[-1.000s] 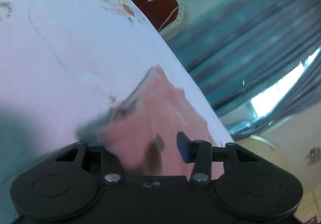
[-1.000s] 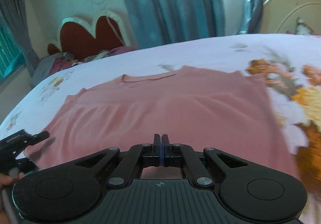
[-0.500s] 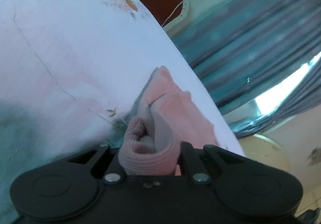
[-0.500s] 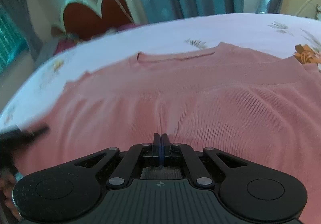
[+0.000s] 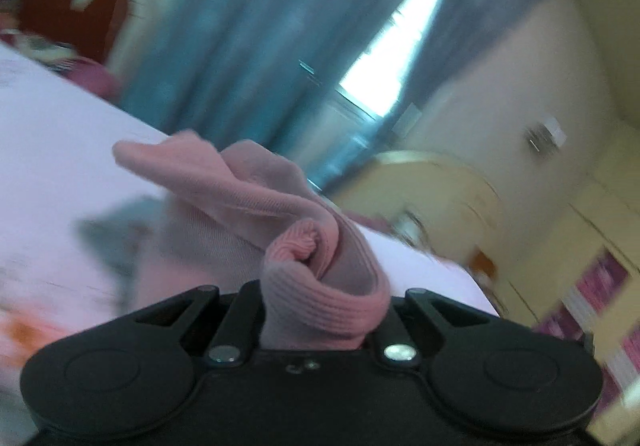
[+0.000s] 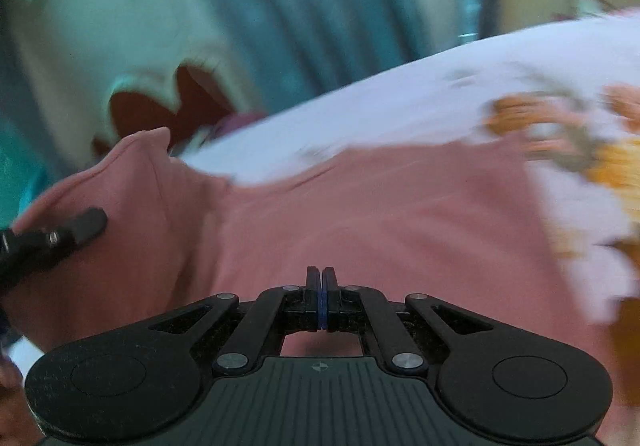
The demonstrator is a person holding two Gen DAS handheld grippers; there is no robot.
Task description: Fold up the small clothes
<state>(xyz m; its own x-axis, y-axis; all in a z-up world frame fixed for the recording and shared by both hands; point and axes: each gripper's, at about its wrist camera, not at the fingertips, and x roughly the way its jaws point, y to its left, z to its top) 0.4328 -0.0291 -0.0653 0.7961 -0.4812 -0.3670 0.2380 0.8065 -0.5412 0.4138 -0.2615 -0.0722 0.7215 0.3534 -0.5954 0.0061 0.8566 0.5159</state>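
Note:
A pink knit garment lies spread on the flowered bed sheet. My left gripper is shut on a bunched ribbed edge of the pink garment and holds it raised off the sheet; the fabric hides the pads. In the right wrist view that raised side stands up at the left, with a left gripper finger against it. My right gripper is shut with nothing between its pads, just above the garment's near middle.
A red headboard with a cream scalloped rim stands at the far end of the bed. Blue curtains and a bright window lie behind. A cream rounded bed end is at the right. Both views are blurred.
The left gripper closed on the garment's ribbed edge, then lifted it and rolled. The right gripper stayed shut and slid sideways over the garment, tilting.

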